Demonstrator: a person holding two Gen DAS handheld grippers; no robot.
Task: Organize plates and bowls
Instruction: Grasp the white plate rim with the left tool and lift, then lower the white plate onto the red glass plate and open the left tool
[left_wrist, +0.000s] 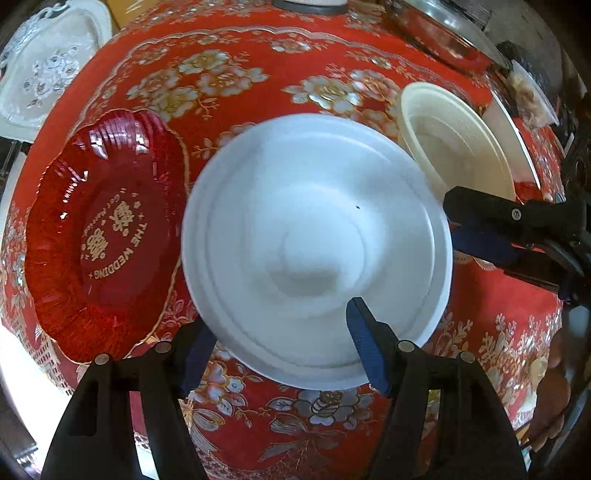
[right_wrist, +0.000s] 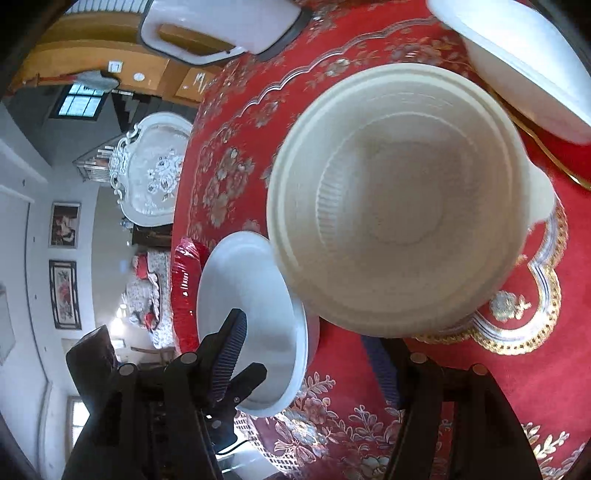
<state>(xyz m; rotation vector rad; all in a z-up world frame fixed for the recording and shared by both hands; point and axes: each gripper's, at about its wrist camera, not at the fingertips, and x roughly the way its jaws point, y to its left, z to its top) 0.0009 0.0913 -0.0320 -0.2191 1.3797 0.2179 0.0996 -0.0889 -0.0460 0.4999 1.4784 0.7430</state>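
In the left wrist view, an ornate white tray (left_wrist: 48, 70) sits at the far left, off the edge of the surface (left_wrist: 258, 74), which is covered by a red cloth with gold and silver flowers. Next comes a red scalloped plate (left_wrist: 107, 236) lying on the cloth; its centre carries gold writing reading "THE WEDDING" beside gold Chinese double-happiness characters, with a smaller line of script too blurred to read. Just right of it, overlapping its edge in the picture, is a white bowl (left_wrist: 314, 251). The left gripper (left_wrist: 277, 350) stands wide, its blue-padded right finger inside the bowl and its left finger outside below the rim; whether the pads press the wall cannot be told. Farther right, a cream bowl (left_wrist: 454, 147) is tilted, with the right gripper (left_wrist: 480, 236) at its near rim.

In the right wrist view, the white bowl (right_wrist: 255, 325) appears low at left with the left gripper (right_wrist: 229, 365) in it. The cream bowl (right_wrist: 399, 199) fills the centre, its ribbed inside facing the camera, and the right gripper (right_wrist: 376, 358) holds its lower rim. A white dish (right_wrist: 524, 62) lies at the upper right.
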